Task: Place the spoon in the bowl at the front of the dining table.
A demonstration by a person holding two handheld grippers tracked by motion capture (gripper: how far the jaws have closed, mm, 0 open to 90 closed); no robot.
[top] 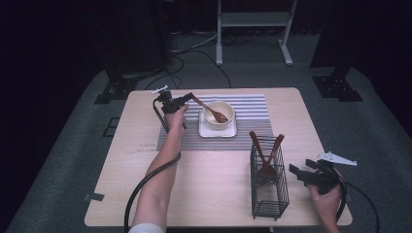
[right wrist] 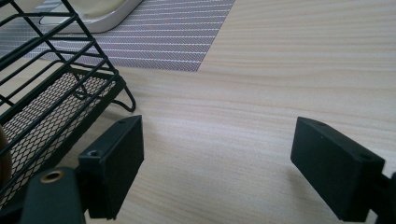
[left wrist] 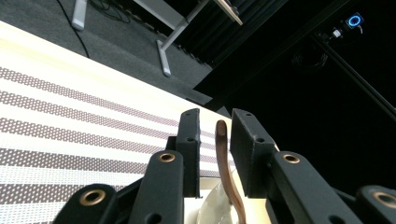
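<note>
- One wooden spoon [top: 210, 109] is the item in hand: its bowl end rests inside the cream bowl [top: 219, 115], its handle slopes up and to the left, out over the rim.
- Left gripper [top: 187, 100] has the handle tip between its jaws. In the left gripper view the handle [left wrist: 225, 163] runs up the gap, lying against the right-hand jaw, with a sliver of space on the other side — whether it is clamped or just let go, I cannot tell.
- Bowl sits on a white square plate [top: 204, 131], plate on a striped mat [top: 252, 106], mat on the far half of the wooden table [top: 209, 184].
- Black wire basket [top: 269, 187] stands near the front right, well apart from the bowl; two more wooden utensils [top: 266, 155] lean in it.
- Right gripper [top: 302, 175] held just right of the basket, low over bare table, jaws spread wide, nothing between them.
- Risks, as judgement:
  - grip is at the very tip of the handle — the spoon may pivot or slip out if lifted.
  - pulling sideways could lever the spoon against the rim and tip or drag the bowl off its plate.
  - if jaws part now, the handle may drop and knock the rim.
</note>
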